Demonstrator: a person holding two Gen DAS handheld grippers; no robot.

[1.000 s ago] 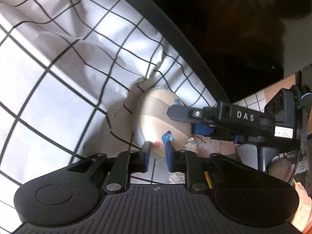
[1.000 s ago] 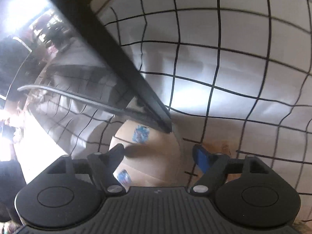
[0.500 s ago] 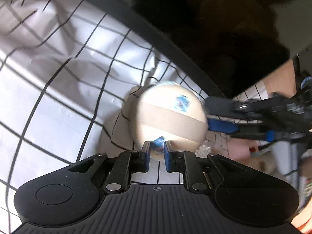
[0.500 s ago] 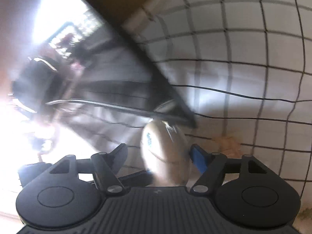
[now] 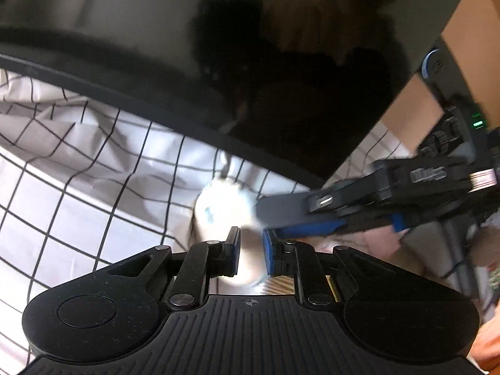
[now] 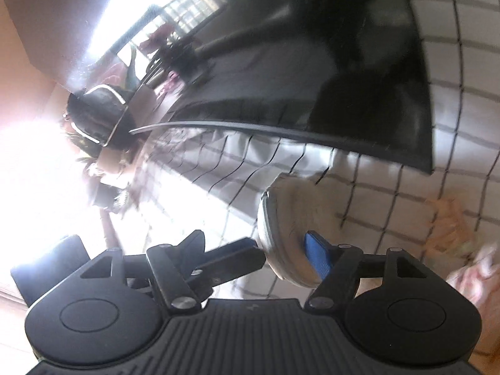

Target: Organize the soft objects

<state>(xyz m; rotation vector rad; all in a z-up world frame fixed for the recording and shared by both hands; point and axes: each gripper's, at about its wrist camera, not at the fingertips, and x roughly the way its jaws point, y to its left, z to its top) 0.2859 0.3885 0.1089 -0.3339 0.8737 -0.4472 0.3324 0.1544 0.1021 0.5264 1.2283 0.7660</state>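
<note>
Fingers of the left gripper point(image 5: 251, 251) pinch the near edge of a pale round cushion point(image 5: 225, 215); the right gripper point(image 6: 253, 250) has its fingers wide, cushion point(image 6: 290, 234) between them, blue pad against its side; checked cloth point(image 5: 78, 187) lies beyond.

A home interior: a white black-grid cloth point(image 5: 78, 187) drapes the surface beneath a glossy black screen point(image 5: 250, 78) that reflects a bright window point(image 6: 187, 6) and houseplants.

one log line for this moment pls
left tongs: shut on roll | right tongs: around roll, grip unclear | below: checked cloth
</note>
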